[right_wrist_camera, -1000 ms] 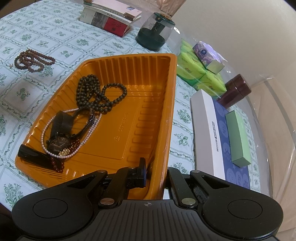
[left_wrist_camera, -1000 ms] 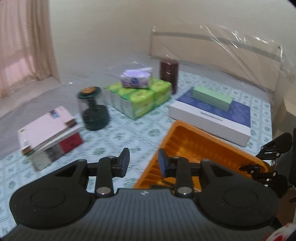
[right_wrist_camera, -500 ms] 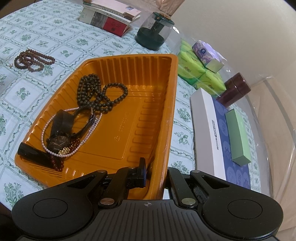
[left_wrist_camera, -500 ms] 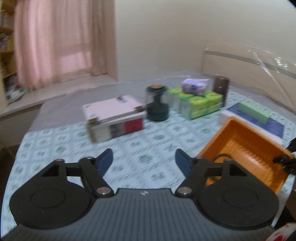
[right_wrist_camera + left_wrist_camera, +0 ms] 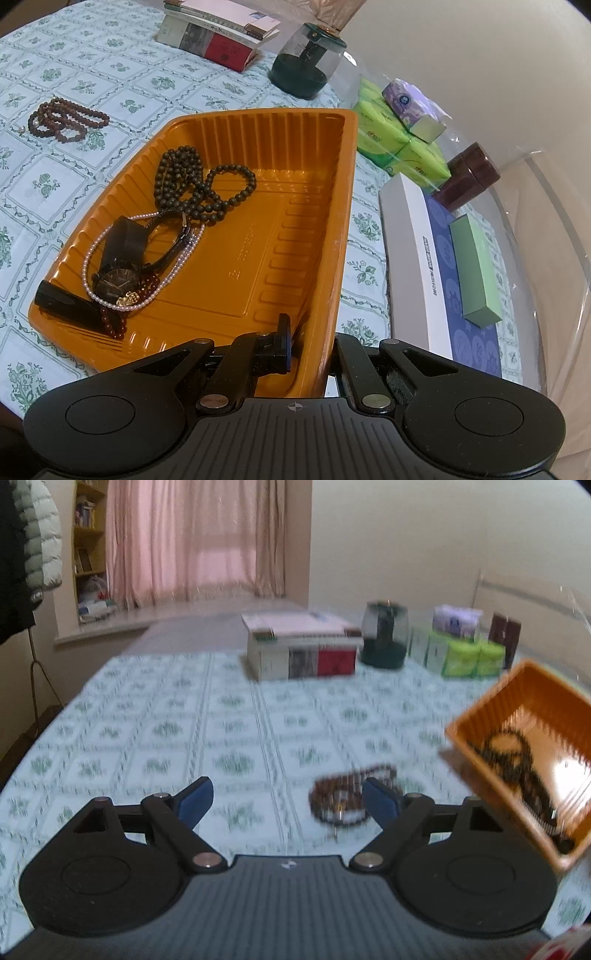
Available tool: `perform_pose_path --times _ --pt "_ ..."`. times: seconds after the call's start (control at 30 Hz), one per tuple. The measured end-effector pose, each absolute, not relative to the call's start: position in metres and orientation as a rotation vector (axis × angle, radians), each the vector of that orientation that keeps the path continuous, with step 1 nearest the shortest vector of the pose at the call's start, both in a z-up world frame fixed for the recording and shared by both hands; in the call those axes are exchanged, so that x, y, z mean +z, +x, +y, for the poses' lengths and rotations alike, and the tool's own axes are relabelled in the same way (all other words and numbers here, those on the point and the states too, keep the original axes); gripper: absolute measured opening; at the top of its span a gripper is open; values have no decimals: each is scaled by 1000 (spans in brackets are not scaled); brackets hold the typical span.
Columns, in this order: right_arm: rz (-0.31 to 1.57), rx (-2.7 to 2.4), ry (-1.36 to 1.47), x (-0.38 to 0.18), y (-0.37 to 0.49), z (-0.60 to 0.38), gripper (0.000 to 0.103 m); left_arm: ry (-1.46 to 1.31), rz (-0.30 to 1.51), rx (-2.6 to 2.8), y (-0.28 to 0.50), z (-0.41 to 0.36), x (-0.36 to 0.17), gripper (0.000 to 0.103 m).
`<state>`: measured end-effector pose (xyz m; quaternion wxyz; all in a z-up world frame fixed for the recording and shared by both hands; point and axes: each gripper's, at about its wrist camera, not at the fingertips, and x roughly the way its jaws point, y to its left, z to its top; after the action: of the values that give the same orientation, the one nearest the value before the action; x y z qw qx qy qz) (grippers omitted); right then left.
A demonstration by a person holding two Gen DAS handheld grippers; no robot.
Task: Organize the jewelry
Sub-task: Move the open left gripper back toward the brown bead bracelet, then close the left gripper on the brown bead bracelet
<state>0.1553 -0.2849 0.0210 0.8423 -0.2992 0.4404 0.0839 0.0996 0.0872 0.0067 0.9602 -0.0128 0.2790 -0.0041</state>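
Note:
An orange tray sits on the patterned tablecloth and also shows in the left wrist view. It holds a dark bead necklace, a pearl strand, a black watch and a red bead bracelet. My right gripper is shut on the tray's near side wall. A brown bead bracelet lies on the cloth left of the tray, and shows in the right wrist view. My left gripper is open and empty, hovering above the cloth, its right finger in front of the bracelet.
At the table's back stand a stack of books, a dark green glass jar, green tissue packs with a purple pack on top, and a brown jar. A white and blue box carries a green box.
My left gripper swung left from above the tray toward the brown bracelet on the cloth and opened wide. The right gripper kept its hold on the tray wall.

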Motion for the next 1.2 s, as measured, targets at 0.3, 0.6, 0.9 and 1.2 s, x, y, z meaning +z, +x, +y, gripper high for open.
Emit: perform_pose_path --times 0.3,0.6,0.9,1.2 --pt "930 178 -629 22 155 -285 5 69 597 -38 102 64 -34 80" --pt "940 185 -621 22 155 -286 5 124 648 -79 120 49 -60 51" --pt "941 189 -613 21 156 -287 5 183 664 -123 138 42 -67 27" --pt "949 194 -610 20 157 -288 5 207 674 -162 152 39 -77 19"
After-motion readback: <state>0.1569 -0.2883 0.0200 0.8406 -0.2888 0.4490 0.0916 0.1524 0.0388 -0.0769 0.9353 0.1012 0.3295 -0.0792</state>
